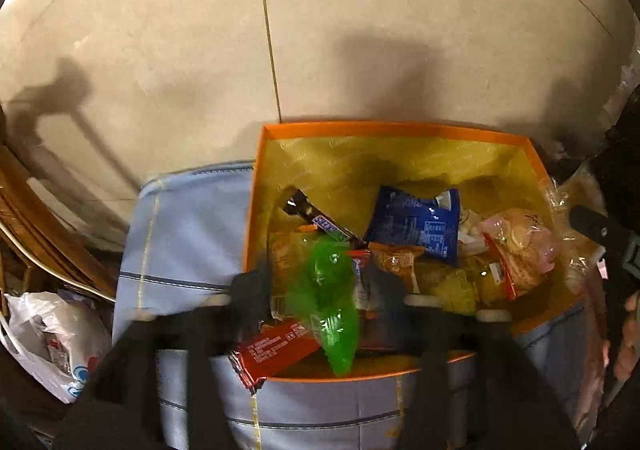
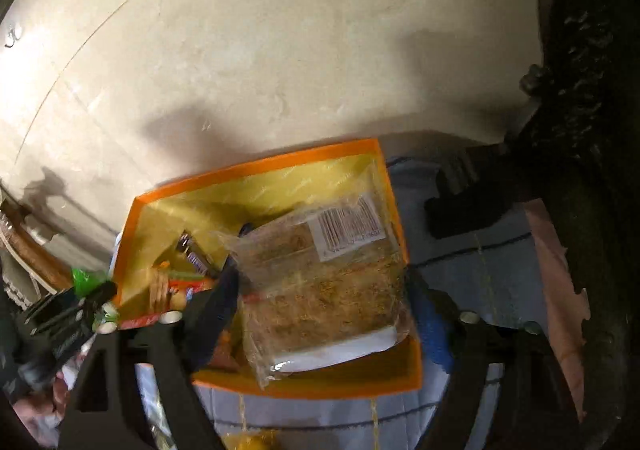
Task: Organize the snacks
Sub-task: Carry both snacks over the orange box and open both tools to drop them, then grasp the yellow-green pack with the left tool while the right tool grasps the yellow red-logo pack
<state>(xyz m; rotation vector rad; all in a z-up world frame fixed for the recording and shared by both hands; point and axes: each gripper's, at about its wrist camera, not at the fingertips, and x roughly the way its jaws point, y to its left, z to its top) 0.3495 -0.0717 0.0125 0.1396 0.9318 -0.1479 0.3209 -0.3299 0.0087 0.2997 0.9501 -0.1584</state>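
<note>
An orange box point(image 1: 384, 126) with a yellow lining sits on a blue checked cloth point(image 1: 180, 234) and holds several snacks: a blue packet point(image 1: 416, 226), a dark chocolate bar point(image 1: 316, 219), a pink biscuit bag point(image 1: 520, 246), a red bar point(image 1: 276, 350) leaning on the near rim. My left gripper point(image 1: 320, 286) is over the box with a green wrapped snack point(image 1: 328, 302) between its fingers. My right gripper point(image 2: 320, 290) is shut on a clear bag of brown noodle snack point(image 2: 320, 286), held above the box point(image 2: 256, 165).
The box stands on a pale tiled floor point(image 1: 160, 49). A white plastic bag point(image 1: 52, 334) and wooden furniture point(image 1: 44, 226) lie at the left. The other gripper shows at the left wrist view's right edge point(image 1: 600, 234). A dark garment point(image 2: 580, 89) hangs at the right.
</note>
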